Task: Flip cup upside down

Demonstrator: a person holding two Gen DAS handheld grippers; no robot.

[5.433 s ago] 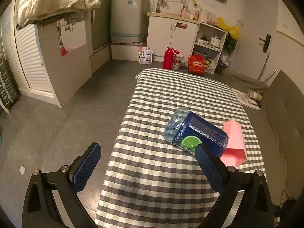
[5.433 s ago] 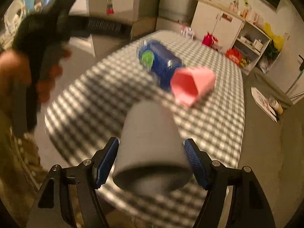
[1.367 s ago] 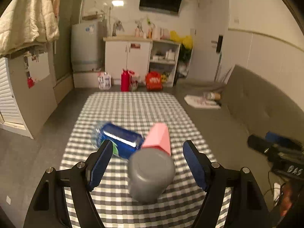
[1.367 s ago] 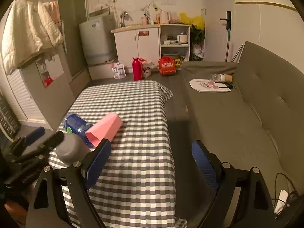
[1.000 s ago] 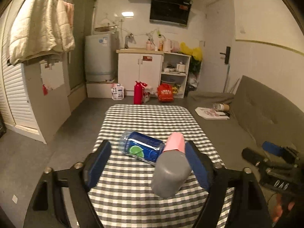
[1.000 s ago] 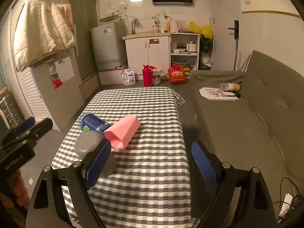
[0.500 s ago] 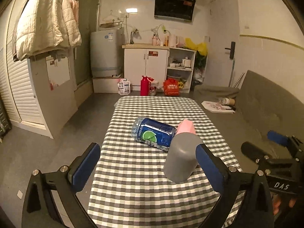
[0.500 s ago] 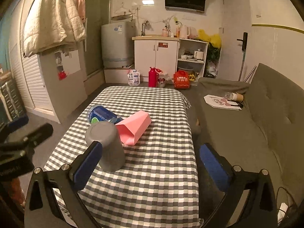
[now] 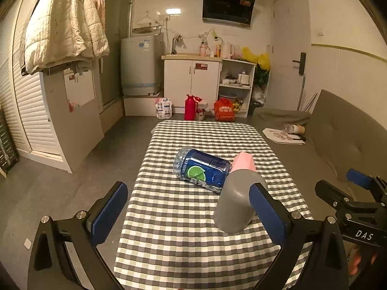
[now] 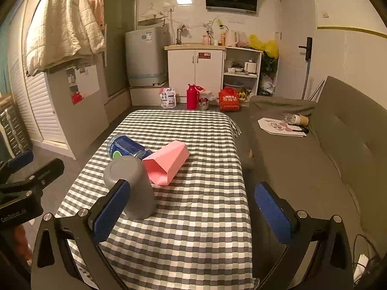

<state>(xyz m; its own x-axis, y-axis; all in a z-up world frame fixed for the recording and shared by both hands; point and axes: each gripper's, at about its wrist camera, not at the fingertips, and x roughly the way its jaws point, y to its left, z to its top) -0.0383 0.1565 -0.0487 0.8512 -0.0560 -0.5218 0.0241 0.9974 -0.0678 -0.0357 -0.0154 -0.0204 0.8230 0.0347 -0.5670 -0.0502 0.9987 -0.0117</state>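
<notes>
On the checked table the grey cup is standing mouth down, closed base up, touching the pink cup lying on its side just behind it. A blue bottle is lying beside both. The left gripper and right gripper are both hanging wide open, gripping nothing, back from the cup.
</notes>
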